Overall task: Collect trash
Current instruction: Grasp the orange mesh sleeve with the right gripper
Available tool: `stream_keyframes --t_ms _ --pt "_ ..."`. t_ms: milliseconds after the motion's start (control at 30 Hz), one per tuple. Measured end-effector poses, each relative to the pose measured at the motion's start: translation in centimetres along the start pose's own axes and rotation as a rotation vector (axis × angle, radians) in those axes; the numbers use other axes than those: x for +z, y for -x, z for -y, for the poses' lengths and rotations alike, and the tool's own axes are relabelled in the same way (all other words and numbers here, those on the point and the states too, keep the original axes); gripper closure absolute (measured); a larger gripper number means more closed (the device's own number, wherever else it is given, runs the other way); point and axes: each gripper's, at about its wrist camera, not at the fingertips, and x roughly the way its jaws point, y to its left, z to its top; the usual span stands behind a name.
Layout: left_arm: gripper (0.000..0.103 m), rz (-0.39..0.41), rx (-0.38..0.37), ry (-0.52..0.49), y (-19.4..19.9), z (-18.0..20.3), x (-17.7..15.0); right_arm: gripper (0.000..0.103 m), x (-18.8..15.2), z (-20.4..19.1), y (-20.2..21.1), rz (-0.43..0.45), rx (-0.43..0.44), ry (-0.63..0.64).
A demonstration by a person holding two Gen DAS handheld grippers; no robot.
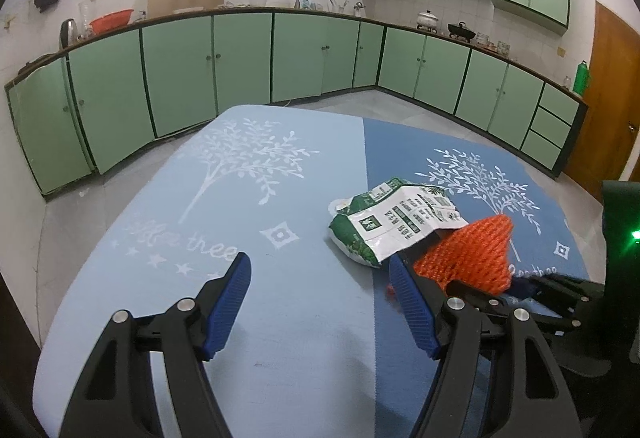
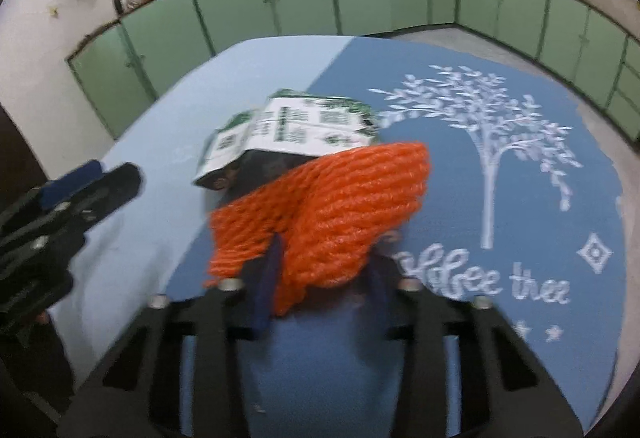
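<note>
An orange foam net sleeve (image 2: 328, 214) is held between the fingers of my right gripper (image 2: 320, 278), just above the blue tablecloth (image 2: 480, 310); it also shows in the left wrist view (image 1: 468, 258). A crumpled green-and-white wrapper bag (image 1: 392, 226) lies on the table, its open end against the sleeve (image 2: 296, 130). My left gripper (image 1: 320, 278) is open and empty, low over the table just left of the bag. The right gripper body (image 1: 560, 298) shows at the right of the left wrist view.
The table has a light blue half (image 1: 240, 238) and a dark blue half (image 1: 460, 158) with white tree prints. Green kitchen cabinets (image 1: 240, 58) run along the far walls. A wooden door (image 1: 608, 98) stands at the right.
</note>
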Motion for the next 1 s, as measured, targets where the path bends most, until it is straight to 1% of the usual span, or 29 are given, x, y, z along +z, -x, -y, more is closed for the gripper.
stream_keyframes --t_ms 100,167,233,333,433,533,700,900,933,1000 --pt "0.033 -0.002 -0.002 -0.001 0.0 0.2 0.1 0.084 0.0 -0.2 0.3 0.008 0.024 0.0" --pt "0.033 -0.003 -0.005 -0.002 -0.1 0.5 0.1 0.085 -0.1 -0.1 0.7 0.017 0.047 -0.015" --pt "0.033 -0.005 -0.009 -0.002 -0.2 0.6 0.2 0.085 -0.2 0.2 1.2 0.027 0.05 -0.029" --pt "0.033 -0.009 -0.021 0.002 -0.4 0.9 0.4 0.085 -0.2 1.1 2.3 0.044 0.031 -0.048" --pt "0.033 -0.011 -0.034 -0.009 -0.9 1.6 0.7 0.085 -0.1 2.8 3.4 0.055 -0.01 -0.073" --pt "0.032 -0.024 -0.052 -0.024 -1.5 2.7 1.0 0.085 0.1 4.4 4.2 0.068 -0.043 -0.095" --pt "0.032 -0.055 -0.079 -0.028 -2.7 4.4 1.0 0.085 0.3 6.8 4.6 0.08 -0.076 -0.133" --pt "0.032 -0.083 -0.042 -0.07 -4.4 6.1 0.8 0.085 0.3 8.6 4.6 0.084 -0.077 -0.162" --pt "0.032 -0.091 -0.023 -0.078 -4.9 6.3 0.8 0.085 0.3 8.6 4.7 0.083 -0.076 -0.165" --pt "0.032 -0.098 -0.015 -0.087 -5.6 6.5 1.0 0.085 0.3 8.8 4.5 0.082 -0.074 -0.168"
